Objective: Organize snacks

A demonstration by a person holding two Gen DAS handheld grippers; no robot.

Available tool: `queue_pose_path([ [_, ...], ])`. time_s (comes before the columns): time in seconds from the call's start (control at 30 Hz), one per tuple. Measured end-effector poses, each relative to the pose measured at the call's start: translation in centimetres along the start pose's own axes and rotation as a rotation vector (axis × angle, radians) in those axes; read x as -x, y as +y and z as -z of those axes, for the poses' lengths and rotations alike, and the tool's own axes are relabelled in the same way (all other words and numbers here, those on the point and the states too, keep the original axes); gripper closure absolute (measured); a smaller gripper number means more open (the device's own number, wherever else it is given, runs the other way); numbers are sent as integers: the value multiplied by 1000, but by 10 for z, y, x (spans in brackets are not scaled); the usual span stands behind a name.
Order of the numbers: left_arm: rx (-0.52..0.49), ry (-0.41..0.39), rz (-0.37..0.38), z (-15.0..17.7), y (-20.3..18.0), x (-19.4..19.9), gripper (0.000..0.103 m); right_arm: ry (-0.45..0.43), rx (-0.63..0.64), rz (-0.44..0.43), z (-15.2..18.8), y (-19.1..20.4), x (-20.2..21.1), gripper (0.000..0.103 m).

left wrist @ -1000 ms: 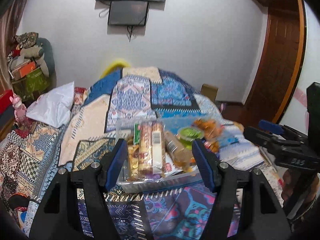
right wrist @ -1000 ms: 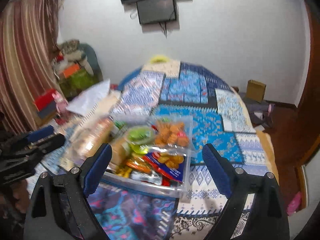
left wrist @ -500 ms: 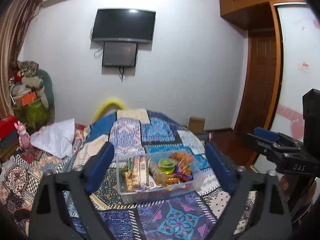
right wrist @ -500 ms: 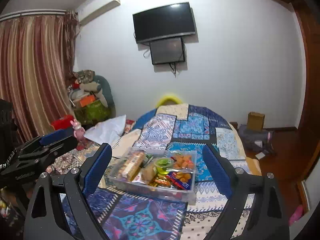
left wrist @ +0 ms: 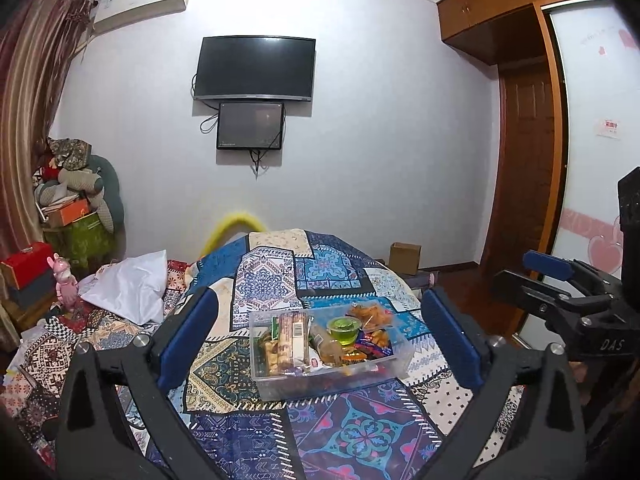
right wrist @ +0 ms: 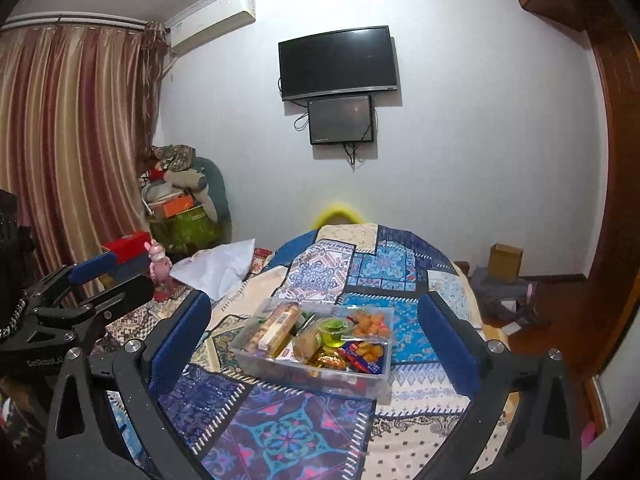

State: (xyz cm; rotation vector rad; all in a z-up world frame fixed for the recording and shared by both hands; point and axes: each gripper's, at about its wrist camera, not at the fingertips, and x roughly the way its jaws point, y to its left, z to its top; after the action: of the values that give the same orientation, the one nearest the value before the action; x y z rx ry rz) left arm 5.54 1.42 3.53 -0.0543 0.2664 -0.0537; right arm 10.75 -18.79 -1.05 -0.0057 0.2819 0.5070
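A clear plastic box (left wrist: 328, 382) of snacks sits on the patchwork quilt (left wrist: 360, 436). Inside it lie a long biscuit pack (left wrist: 294, 338), a green jelly cup (left wrist: 343, 327) and orange snack bags (left wrist: 370, 314). My left gripper (left wrist: 319, 299) hovers short of the box, its jaws opening wide, nothing between the pads. The right wrist view shows the same box (right wrist: 312, 376), the jelly cup (right wrist: 334, 330) and a red packet (right wrist: 364, 354). My right gripper (right wrist: 314, 300) also hangs back from the box, jaws opening, holding nothing.
A white pillow (left wrist: 128, 284) and a pink toy figure (left wrist: 64, 284) lie left of the quilt. Striped curtains (right wrist: 72, 152) and piled clutter (right wrist: 180, 196) fill the left side. A cardboard box (left wrist: 405, 258) stands on the floor by the wooden door (left wrist: 524, 168).
Both grippers have drawn back and up from the snack box, which now looks smaller and farther off. Both pairs of jaws have spread wider, the left by much more.
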Motion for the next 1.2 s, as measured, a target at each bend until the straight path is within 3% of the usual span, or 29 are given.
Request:
queue_pose_path([
  [1.2, -2, 32, 11, 11, -5, -7, 0, 26, -12, 12, 10, -1, 5, 0],
])
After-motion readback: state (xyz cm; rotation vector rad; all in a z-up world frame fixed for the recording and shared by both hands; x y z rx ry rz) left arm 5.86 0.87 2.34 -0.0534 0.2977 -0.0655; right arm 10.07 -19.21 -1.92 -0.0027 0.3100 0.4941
